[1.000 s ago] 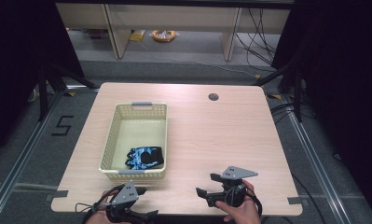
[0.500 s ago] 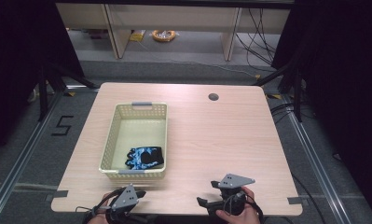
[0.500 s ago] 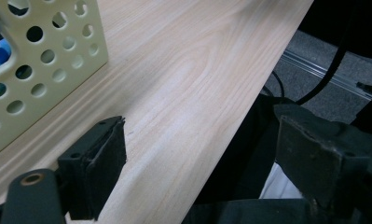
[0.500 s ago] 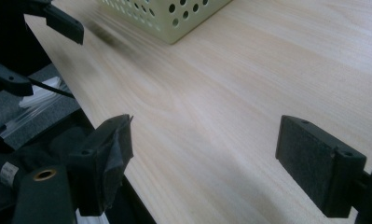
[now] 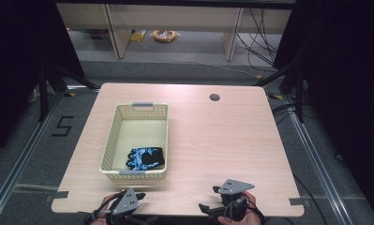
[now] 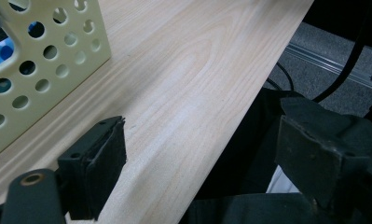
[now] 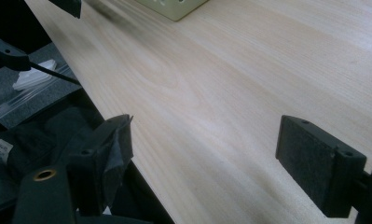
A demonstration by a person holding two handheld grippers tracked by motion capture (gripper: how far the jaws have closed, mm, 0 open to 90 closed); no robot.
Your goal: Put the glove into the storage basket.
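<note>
A pale yellow perforated basket [image 5: 110,142] stands on the left half of the wooden table [image 5: 213,140]. A black and blue glove [image 5: 146,158] lies at its near end. My left gripper [image 5: 137,214] is at the table's near edge just in front of the basket, and my right gripper [image 5: 208,210] is at the near edge right of centre. In the left gripper view the left gripper [image 6: 207,154] is open over the table's edge, with the basket wall [image 6: 39,70] to its left. The right gripper [image 7: 211,149] is open over bare wood, and a basket corner [image 7: 174,8] lies far ahead.
A dark round hole [image 5: 214,97] sits near the table's far edge. Floor rails [image 5: 20,154] run along both sides of the table, and cables [image 5: 264,37] lie on the floor beyond it. Black cloth [image 6: 249,205] hangs below the near edge.
Both grippers have drawn back toward the table's near edge, lower in the high view. The basket and glove have not moved.
</note>
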